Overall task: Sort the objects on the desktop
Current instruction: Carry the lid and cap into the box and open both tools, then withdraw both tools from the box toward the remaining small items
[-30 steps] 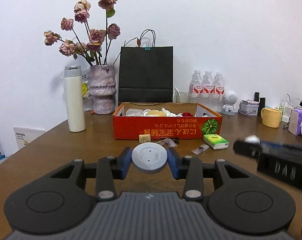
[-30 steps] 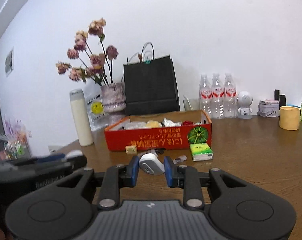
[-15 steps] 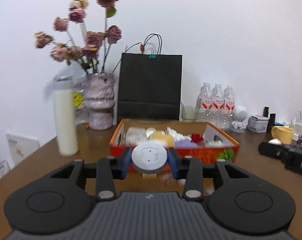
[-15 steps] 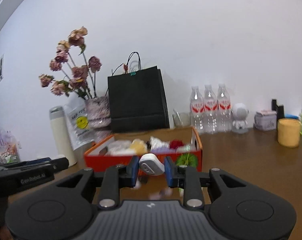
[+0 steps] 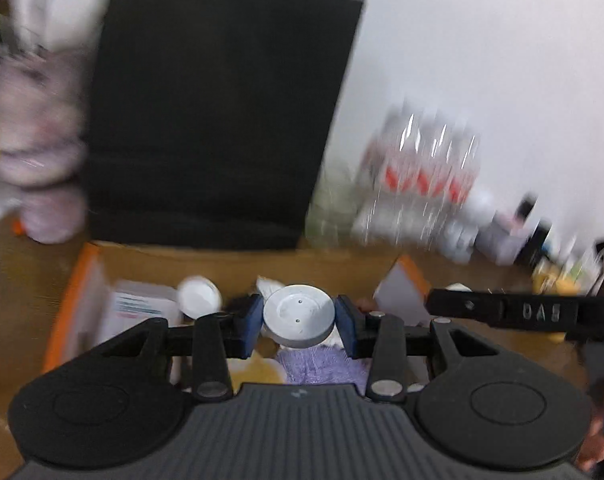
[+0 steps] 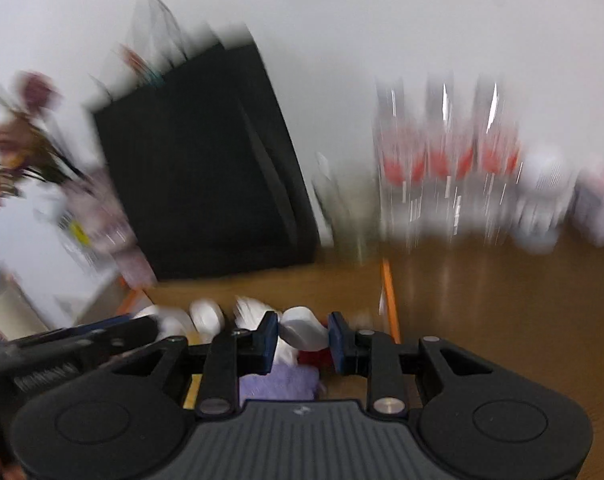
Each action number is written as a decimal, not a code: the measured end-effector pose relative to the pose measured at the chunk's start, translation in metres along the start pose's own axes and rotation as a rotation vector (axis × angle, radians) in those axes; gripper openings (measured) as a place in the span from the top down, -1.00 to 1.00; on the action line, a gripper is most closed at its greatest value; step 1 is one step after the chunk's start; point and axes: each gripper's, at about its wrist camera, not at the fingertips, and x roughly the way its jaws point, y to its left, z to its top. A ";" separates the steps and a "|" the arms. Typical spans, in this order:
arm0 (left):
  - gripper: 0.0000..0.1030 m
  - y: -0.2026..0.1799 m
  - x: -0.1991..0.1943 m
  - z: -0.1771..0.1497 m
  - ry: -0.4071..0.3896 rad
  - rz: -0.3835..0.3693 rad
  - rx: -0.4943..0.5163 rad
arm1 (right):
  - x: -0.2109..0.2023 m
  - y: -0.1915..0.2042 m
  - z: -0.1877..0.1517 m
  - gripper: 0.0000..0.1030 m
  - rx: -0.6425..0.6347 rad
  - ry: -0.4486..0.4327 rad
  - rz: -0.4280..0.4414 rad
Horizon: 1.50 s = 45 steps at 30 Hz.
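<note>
I have both grippers over the box, each with something to drop in. The left gripper has its jaws pinching a grey disc by its edges, flat face toward the camera, and it hangs above the middle of the box over a purple cloth and something yellow. The right gripper has its jaws pinching a small white object; it is too blurred for me to name, and it sits above the right end of the box, just inside the orange right wall. The box already holds several things: a white round lid, a white packet at the left, the cloth, a red item under my right jaws. So I judge the sorting is well under way, with these two pieces carried to the box but not yet released. What is left, as far as I can see, is to lower a little, let go of both, and then check the near part of the counter, which is out of view here. Behind the box stand a black bag, a vase at far left, and bottles at far right; I take those as not mine to sort.
</note>
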 end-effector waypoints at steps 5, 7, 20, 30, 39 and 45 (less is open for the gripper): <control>0.21 -0.006 0.072 -0.003 0.195 0.043 0.081 | 0.073 -0.005 0.018 0.50 -0.008 0.225 -0.115; 0.09 -0.005 0.078 -0.004 0.204 0.060 0.099 | 0.090 -0.001 0.016 0.48 -0.051 0.277 -0.172; -0.73 0.033 0.015 0.023 0.257 0.205 0.062 | 0.066 0.028 0.034 -0.63 -0.088 0.326 -0.198; -0.99 0.033 -0.046 0.005 0.239 0.323 0.017 | 0.018 0.058 0.005 -0.73 -0.083 0.339 -0.121; -1.00 0.000 -0.119 -0.050 -0.199 0.336 0.108 | -0.056 0.065 -0.049 -0.94 -0.161 -0.155 -0.062; -1.00 -0.004 -0.132 -0.081 -0.261 0.311 0.093 | -0.062 0.053 -0.085 -0.94 -0.115 -0.182 -0.060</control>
